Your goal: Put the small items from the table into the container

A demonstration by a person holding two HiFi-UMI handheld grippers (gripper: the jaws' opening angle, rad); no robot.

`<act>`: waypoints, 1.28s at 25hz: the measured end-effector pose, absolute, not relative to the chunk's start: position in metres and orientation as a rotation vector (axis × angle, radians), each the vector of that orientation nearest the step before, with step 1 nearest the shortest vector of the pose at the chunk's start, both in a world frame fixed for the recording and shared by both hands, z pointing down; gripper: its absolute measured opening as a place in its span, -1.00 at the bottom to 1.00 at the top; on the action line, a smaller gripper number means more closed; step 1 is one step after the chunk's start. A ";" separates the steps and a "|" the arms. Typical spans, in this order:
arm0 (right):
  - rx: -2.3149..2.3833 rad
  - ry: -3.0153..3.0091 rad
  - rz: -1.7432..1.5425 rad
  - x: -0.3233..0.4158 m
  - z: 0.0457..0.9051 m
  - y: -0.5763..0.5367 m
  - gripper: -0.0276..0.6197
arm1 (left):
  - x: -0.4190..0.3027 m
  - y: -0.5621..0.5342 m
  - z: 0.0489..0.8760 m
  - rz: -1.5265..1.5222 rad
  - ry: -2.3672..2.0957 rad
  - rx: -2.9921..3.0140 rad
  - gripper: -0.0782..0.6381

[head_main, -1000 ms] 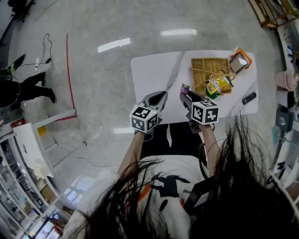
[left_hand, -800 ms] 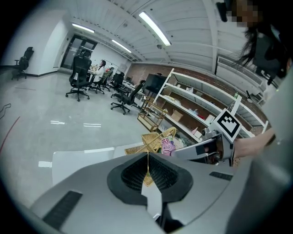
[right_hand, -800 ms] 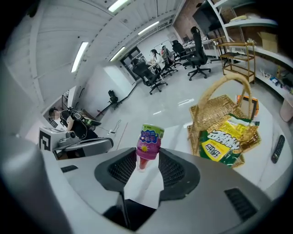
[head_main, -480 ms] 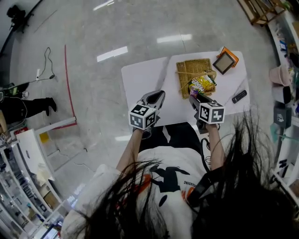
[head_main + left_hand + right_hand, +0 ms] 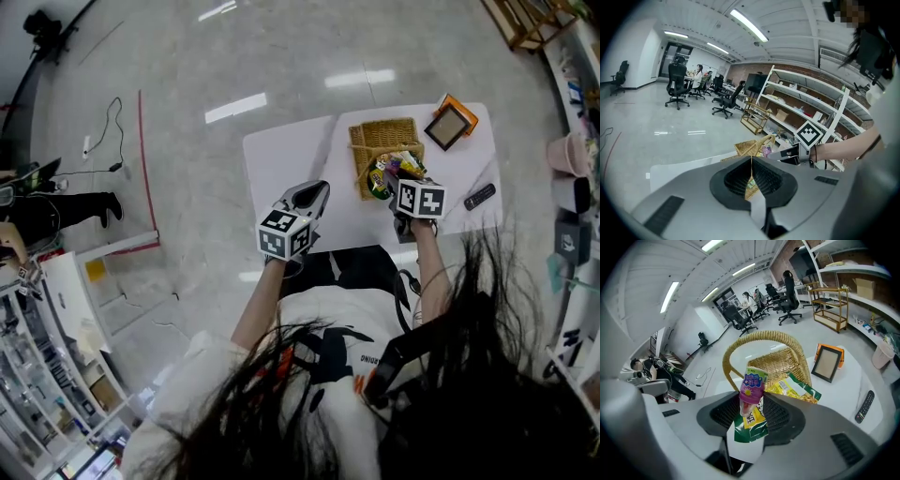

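Observation:
A wicker basket [image 5: 380,141] with a hoop handle [image 5: 761,341] stands on the white table [image 5: 291,159]; a yellow-green snack bag [image 5: 794,387] lies in it. My right gripper [image 5: 401,176] hangs over the basket's near edge, shut on a small pink cup [image 5: 752,387] with a purple flower label. The cup stands upright between the jaws, just in front of the handle. My left gripper [image 5: 314,194] hovers at the table's near edge, left of the basket, shut with nothing in it; in the left gripper view its jaws meet in front of the basket [image 5: 750,146].
An orange-backed picture frame [image 5: 451,120] lies right of the basket, and a black remote [image 5: 479,196] near the table's right front corner. Shelving and a pink bin [image 5: 567,155] line the right side. A person's legs [image 5: 56,202] show far left, beyond a red floor line.
My right gripper has carried the pink cup from the table's near edge forward to over the basket. The left gripper has shifted a little beside it and stays shut.

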State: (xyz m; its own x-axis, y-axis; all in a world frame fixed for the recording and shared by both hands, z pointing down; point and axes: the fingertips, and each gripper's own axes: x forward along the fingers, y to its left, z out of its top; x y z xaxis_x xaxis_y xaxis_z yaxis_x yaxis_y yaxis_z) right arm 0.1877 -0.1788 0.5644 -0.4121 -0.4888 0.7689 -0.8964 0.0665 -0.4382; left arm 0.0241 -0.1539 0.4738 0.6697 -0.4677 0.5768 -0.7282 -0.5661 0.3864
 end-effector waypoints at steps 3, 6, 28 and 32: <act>1.403 -1.920 1.329 0.187 0.571 -0.188 -0.41 | 0.018 -0.151 0.476 0.568 -0.943 2.248 -0.76; 1.421 -1.910 1.342 0.187 0.575 -0.195 -0.41 | 0.013 -0.151 0.475 0.571 -0.968 2.236 -0.76; 1.573 -1.949 1.422 0.190 0.535 -0.166 -0.37 | 0.015 -0.144 0.457 0.585 -0.892 2.310 -0.76; 1.610 -1.985 1.414 0.178 0.516 -0.153 -0.37 | 0.010 -0.134 0.454 0.578 -0.845 2.332 -0.76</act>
State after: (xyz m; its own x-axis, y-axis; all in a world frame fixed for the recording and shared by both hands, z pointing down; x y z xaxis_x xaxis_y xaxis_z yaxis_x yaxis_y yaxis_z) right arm 0.1785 -0.1531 0.5158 -0.3753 -0.6341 0.6761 -0.8462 -0.0633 -0.5291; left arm 0.0104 -0.1336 0.4539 0.7044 -0.4283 0.5660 -0.6829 -0.6267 0.3755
